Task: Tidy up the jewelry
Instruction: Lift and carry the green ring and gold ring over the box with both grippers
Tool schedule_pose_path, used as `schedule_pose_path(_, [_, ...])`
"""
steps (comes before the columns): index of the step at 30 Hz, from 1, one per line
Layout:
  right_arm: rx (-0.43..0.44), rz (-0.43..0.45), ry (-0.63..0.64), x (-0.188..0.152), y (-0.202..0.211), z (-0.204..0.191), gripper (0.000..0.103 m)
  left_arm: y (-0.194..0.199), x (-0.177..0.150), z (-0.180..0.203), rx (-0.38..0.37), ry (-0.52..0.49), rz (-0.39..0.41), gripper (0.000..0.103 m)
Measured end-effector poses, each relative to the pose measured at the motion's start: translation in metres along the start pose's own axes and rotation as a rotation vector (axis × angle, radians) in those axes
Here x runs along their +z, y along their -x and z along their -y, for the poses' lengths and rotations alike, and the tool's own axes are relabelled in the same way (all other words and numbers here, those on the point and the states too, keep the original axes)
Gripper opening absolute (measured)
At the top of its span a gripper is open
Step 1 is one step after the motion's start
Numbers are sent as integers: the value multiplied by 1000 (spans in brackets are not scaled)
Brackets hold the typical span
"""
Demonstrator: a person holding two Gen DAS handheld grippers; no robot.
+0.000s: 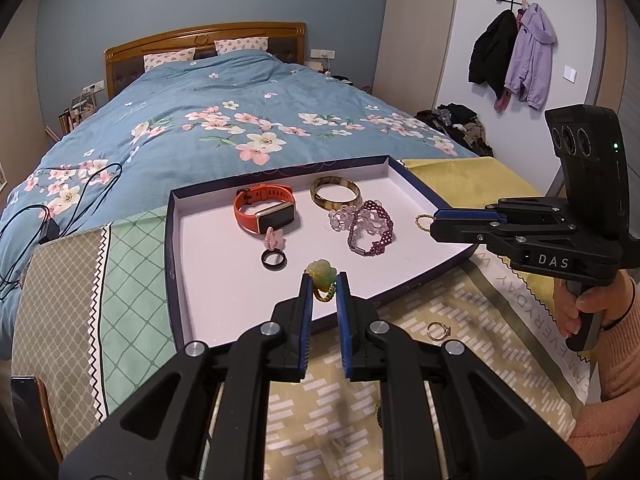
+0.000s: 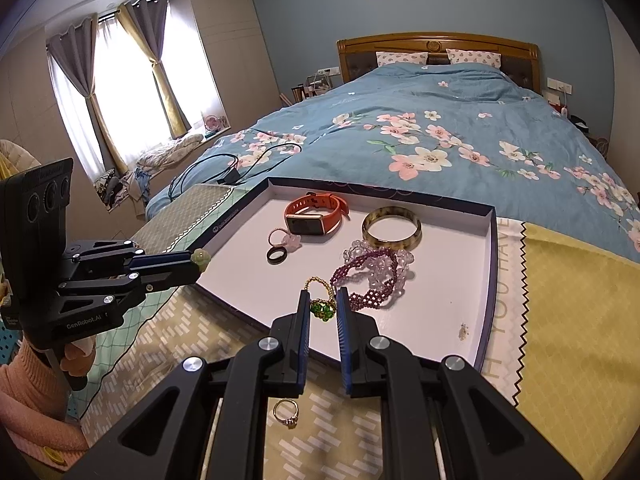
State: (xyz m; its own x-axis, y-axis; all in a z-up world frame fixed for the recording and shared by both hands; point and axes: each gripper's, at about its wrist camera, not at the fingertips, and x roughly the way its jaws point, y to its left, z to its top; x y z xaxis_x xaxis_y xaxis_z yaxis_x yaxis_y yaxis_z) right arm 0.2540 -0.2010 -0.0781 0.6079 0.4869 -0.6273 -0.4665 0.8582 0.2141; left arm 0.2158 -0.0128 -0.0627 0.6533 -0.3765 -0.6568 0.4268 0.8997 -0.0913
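A white tray [image 1: 208, 264] with a dark rim lies on a cloth-covered table; it also shows in the right wrist view [image 2: 472, 288]. In it lie an orange smartwatch [image 1: 264, 212], an amber bangle [image 1: 336, 192], a purple bead bracelet [image 1: 370, 230], a pink ring [image 1: 274, 238] and a black ring [image 1: 274, 259]. My left gripper [image 1: 324, 284] is shut on a green flower ring [image 1: 320, 280] over the tray's near edge. My right gripper [image 2: 323, 304] is shut on a gold beaded ring with a green stone [image 2: 322, 308] over the tray.
A gold ring with a stone [image 2: 286, 413] lies on the patterned cloth [image 1: 328, 408] outside the tray, near its front edge. A bed with a blue floral duvet [image 1: 224, 120] stands behind the table. A black cable [image 1: 36, 220] lies on the bed.
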Motion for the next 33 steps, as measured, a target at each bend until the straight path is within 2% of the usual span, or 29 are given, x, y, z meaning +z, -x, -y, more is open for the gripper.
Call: schedule_pose_path(33, [-31,-50,-6,13,-35,12,11,-35,8,-9,31,1,-45,12])
